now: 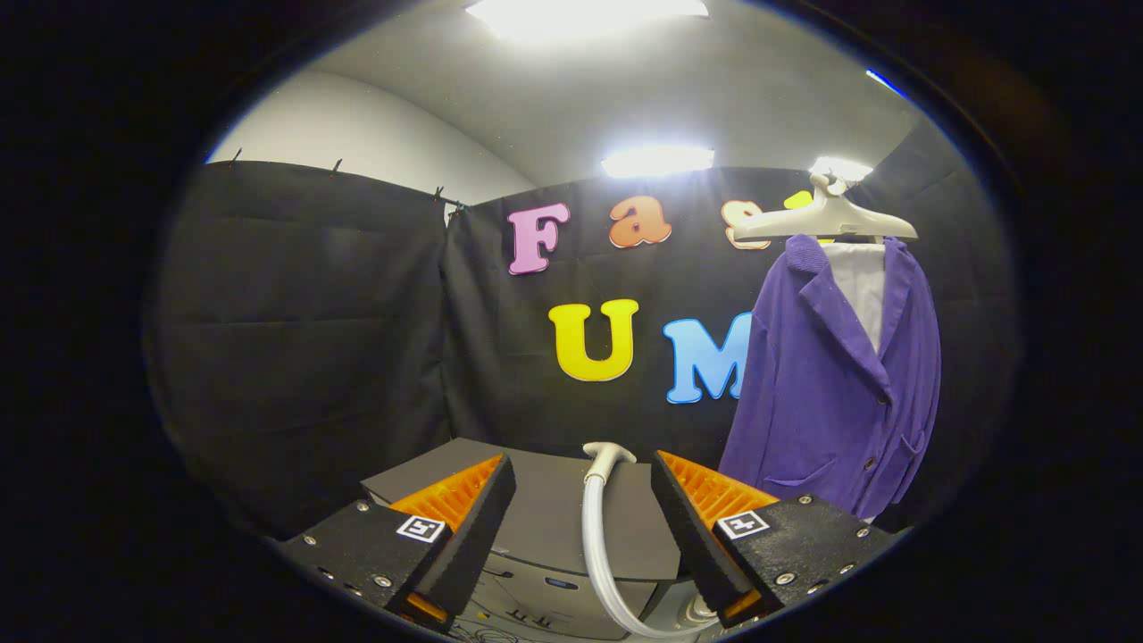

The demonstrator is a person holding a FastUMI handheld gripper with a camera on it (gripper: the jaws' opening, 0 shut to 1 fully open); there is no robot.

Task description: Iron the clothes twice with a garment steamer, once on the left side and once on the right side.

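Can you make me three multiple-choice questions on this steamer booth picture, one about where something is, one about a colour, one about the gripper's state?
1. Where does the steamer hose run?
A. Between the two fingers, up to a grey unit
B. Over the jacket's shoulder
C. Along the ceiling

2. What colour is the jacket on the hanger?
A. Green
B. Purple
C. Red

3. How is the gripper?
A. Shut on the hose
B. Shut on the jacket
C. Open, holding nothing

Answers:
1 A: the hose rises between the fingers to its end on the grey steamer unit.
2 B: the hanging jacket is purple, with a white lining at the collar.
3 C: the fingers stand wide apart and neither presses on the hose.
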